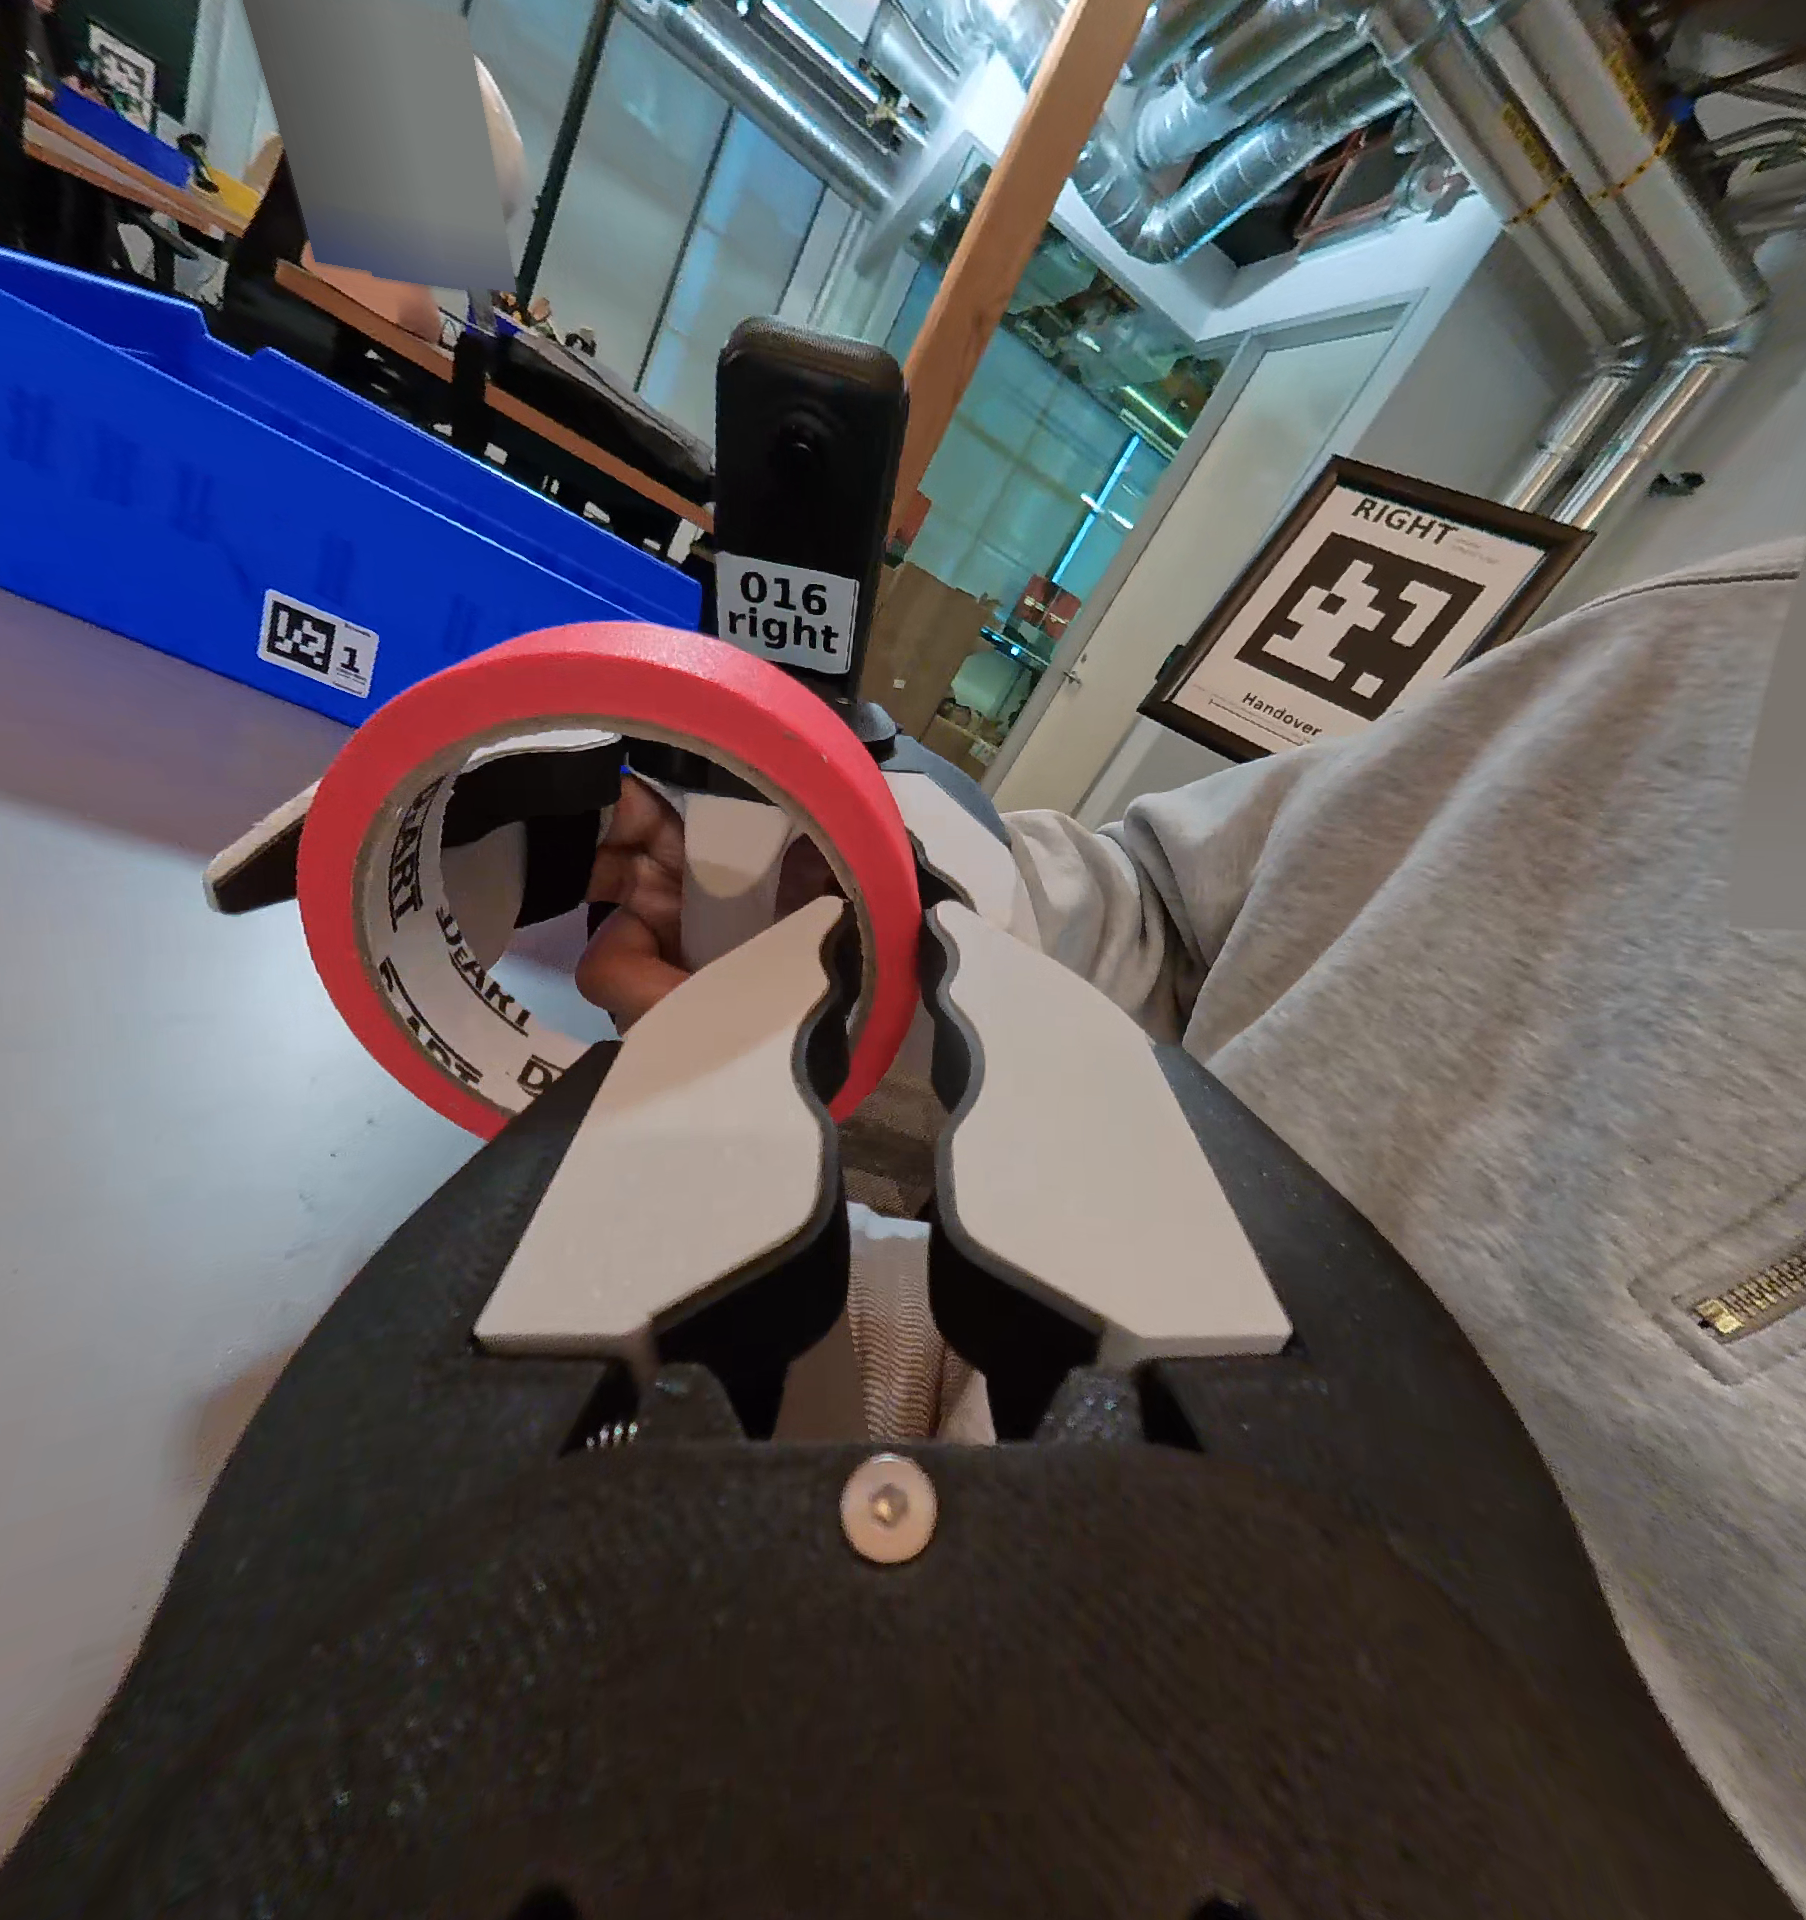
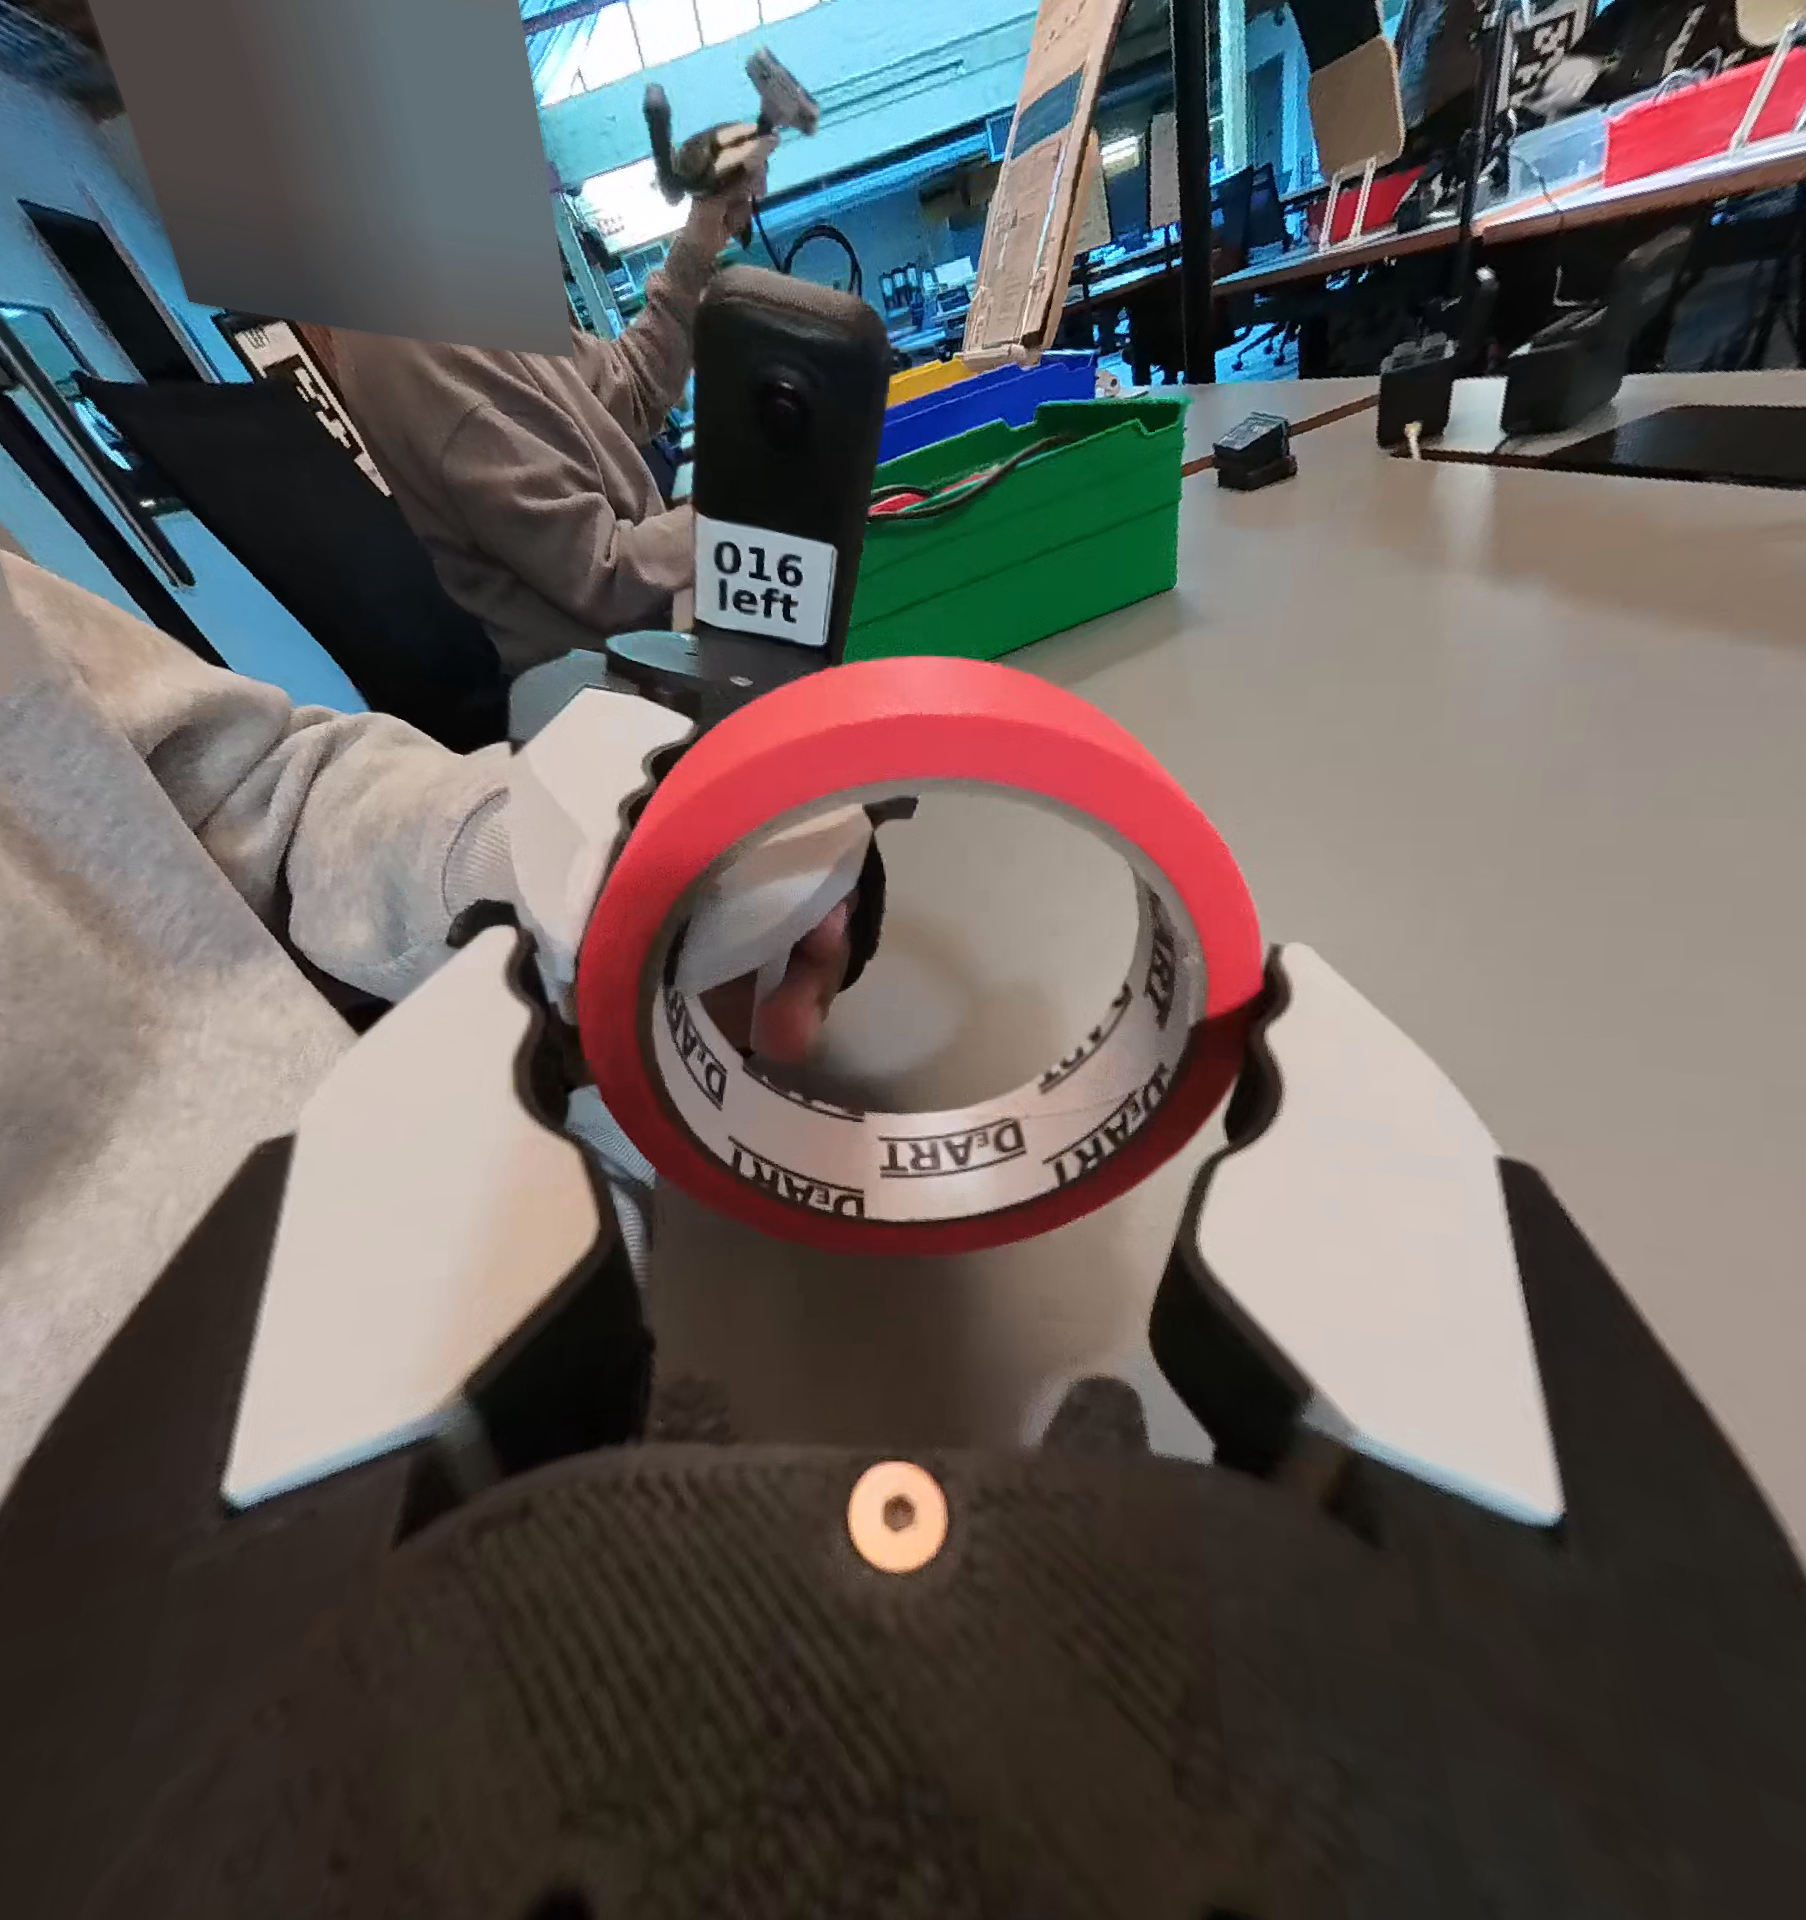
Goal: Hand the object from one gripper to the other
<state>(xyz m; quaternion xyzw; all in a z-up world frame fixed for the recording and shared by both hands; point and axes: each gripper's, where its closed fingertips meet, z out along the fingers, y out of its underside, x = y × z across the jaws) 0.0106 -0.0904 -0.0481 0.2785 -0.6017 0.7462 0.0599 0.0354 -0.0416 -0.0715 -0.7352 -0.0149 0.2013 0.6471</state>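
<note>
A red tape roll point(image 1: 608, 665) with a white printed core stands on edge above the grey table. My left gripper point(image 1: 886, 935) is shut on the roll's wall, with one finger inside the ring and one outside. In the right wrist view the roll point(image 2: 920, 717) sits between the wide-open fingers of my right gripper point(image 2: 899, 951). The right fingertip point(image 2: 1294, 987) touches the roll's rim and the left fingertip point(image 2: 483, 997) stands a little apart. The left gripper's fingers point(image 2: 566, 821) hold the roll's far left side. The right gripper's camera point(image 1: 805, 468) shows behind the roll.
A blue bin point(image 1: 151, 468) stands on the table to the left, and a framed marker sign point(image 1: 1377, 613) leans behind. A green bin point(image 2: 1024, 551) and small black devices point(image 2: 1252, 447) sit on the grey table point(image 2: 1501, 831). Grey sleeves point(image 2: 286, 810) flank both grippers.
</note>
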